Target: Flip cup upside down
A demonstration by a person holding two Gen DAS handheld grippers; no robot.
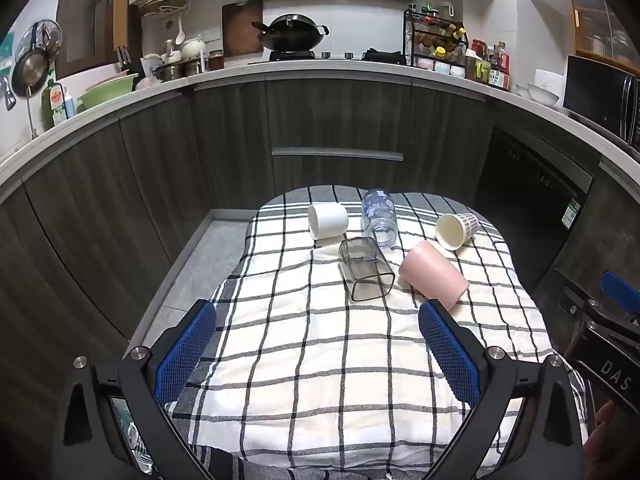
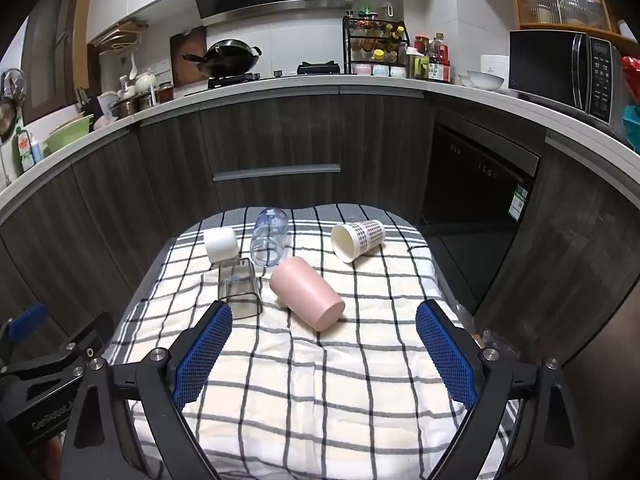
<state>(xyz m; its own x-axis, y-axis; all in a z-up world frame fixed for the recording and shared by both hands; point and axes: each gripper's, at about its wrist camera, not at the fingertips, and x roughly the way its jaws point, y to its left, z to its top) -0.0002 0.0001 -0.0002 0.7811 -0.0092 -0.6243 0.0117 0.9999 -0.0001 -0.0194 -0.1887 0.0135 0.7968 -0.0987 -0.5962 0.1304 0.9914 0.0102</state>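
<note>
Jaws wide; pink cup (image 2: 306, 293) sideways.

The left hand-held gripper (image 1: 318, 344) has its two blue-padded fingers (image 1: 186, 350) spread wide apart with nothing between them, pointing forward and slightly downward. The right hand-held gripper (image 2: 324, 350) is likewise wide apart and holds nothing, level with the left, its body visible at the left view's right edge.
</note>
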